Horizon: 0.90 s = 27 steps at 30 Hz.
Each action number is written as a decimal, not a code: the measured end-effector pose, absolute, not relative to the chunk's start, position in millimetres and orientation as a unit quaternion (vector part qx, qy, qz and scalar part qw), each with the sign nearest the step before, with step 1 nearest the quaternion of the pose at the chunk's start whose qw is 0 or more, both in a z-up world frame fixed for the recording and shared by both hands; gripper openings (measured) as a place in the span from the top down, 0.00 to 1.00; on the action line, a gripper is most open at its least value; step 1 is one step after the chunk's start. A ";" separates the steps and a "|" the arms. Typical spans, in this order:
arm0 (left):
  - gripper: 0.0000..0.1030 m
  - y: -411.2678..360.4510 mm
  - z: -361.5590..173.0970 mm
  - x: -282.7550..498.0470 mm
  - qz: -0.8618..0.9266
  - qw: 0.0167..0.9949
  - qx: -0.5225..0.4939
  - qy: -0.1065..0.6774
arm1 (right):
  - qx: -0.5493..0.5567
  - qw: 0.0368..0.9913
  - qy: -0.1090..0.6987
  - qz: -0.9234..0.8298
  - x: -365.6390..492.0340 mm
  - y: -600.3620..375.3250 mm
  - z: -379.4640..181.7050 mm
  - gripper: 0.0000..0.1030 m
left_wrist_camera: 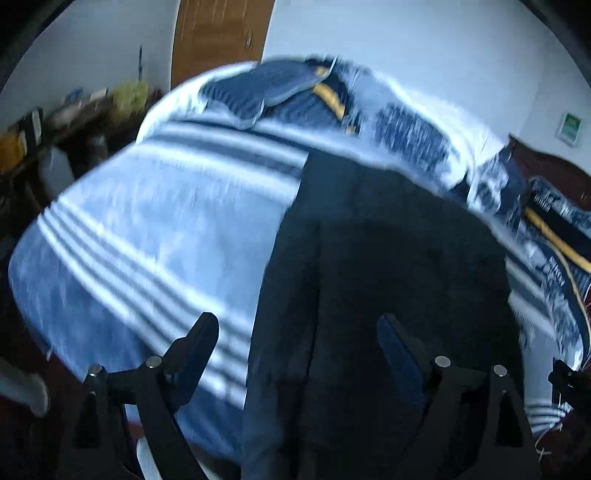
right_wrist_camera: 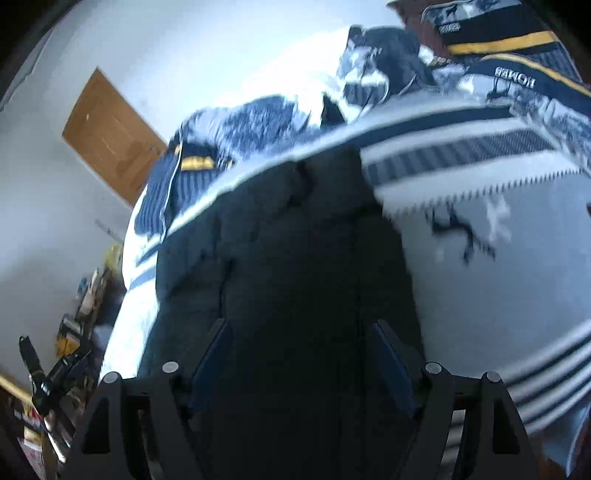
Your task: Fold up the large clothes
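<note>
Dark garment on striped bedspread, wooden door

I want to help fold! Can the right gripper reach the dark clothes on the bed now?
Probably yes. The right gripper is open, nothing between its fingers, and the dark garment lies flat on the striped blanket right below, uncovered.

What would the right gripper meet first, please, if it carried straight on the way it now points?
Most likely the dark garment lying on the striped blanket: it fills the view between the open jaws of the right gripper. Depth is unclear in the blur.
</note>
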<state>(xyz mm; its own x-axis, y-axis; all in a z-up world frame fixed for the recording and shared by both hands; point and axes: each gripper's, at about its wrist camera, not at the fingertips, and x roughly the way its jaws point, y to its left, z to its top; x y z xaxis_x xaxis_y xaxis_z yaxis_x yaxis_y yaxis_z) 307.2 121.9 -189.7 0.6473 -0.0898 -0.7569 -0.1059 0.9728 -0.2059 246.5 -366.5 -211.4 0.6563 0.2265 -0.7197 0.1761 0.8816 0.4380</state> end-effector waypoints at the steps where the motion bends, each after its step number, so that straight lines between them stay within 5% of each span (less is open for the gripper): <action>1: 0.15 122.8 -200.7 298.5 0.006 0.891 -0.115 0.438 | 0.233 0.876 0.421 0.004 238.2 -363.9 -217.8 0.22; 9: 0.15 119.9 -254.6 273.4 0.008 0.854 -0.099 0.511 | 0.292 0.852 0.433 -0.040 171.6 -389.9 -264.5 0.24; 11: 0.15 116.5 -262.2 274.6 -0.001 0.855 -0.096 0.510 | 0.311 0.840 0.443 -0.043 164.2 -396.0 -282.0 0.31; 13: 0.18 111.3 -268.3 274.0 -0.006 0.858 -0.090 0.506 | 0.339 0.823 0.453 -0.036 162.3 -397.1 -300.3 0.48; 20: 0.55 99.2 -299.7 268.7 -0.021 0.861 -0.067 0.503 | 0.267 0.824 0.500 -0.009 171.1 -352.4 -317.2 0.56; 22: 0.81 102.7 -301.7 265.4 -0.022 0.859 -0.085 0.504 | 0.240 0.824 0.513 -0.010 175.4 -344.8 -319.9 0.89; 23: 0.92 104.7 -297.2 264.5 -0.032 0.859 -0.098 0.501 | 0.239 0.820 0.520 -0.012 175.0 -344.5 -322.7 0.93; 27: 0.94 116.3 -282.4 252.7 -0.020 0.866 -0.123 0.485 | 0.274 0.832 0.481 -0.046 156.8 -366.3 -303.6 0.98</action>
